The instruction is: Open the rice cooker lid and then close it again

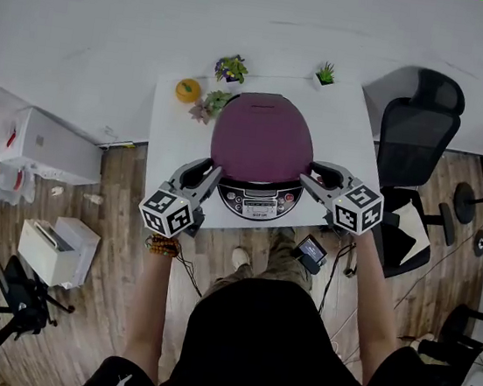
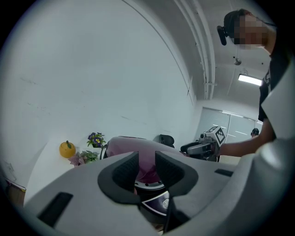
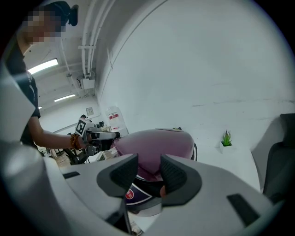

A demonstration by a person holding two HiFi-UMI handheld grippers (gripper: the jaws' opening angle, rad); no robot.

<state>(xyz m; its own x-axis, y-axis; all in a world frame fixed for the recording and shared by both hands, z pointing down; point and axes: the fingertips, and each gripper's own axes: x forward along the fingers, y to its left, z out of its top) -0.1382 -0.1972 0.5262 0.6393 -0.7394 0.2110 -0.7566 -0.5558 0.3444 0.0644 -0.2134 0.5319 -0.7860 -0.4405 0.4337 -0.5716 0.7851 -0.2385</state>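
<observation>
I hold both arms stretched forward. The left gripper (image 1: 210, 173) and right gripper (image 1: 312, 172) flank the rice cooker's (image 1: 256, 200) closed purple lid (image 1: 264, 138), jaws narrowly apart, clamping nothing.

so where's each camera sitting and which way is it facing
Head view: on the person's head, looking steeply down at the rice cooker on the white table; both forearms, the left claw and right claw show.
Left gripper view: rides the left claw, looking toward the person's right across the purple lid; its own jaws, apart, fill the bottom.
Right gripper view: rides the right claw, looking leftward across the lid; own jaws apart.
Shared: each gripper view shows the other claw beyond the lid.
</observation>
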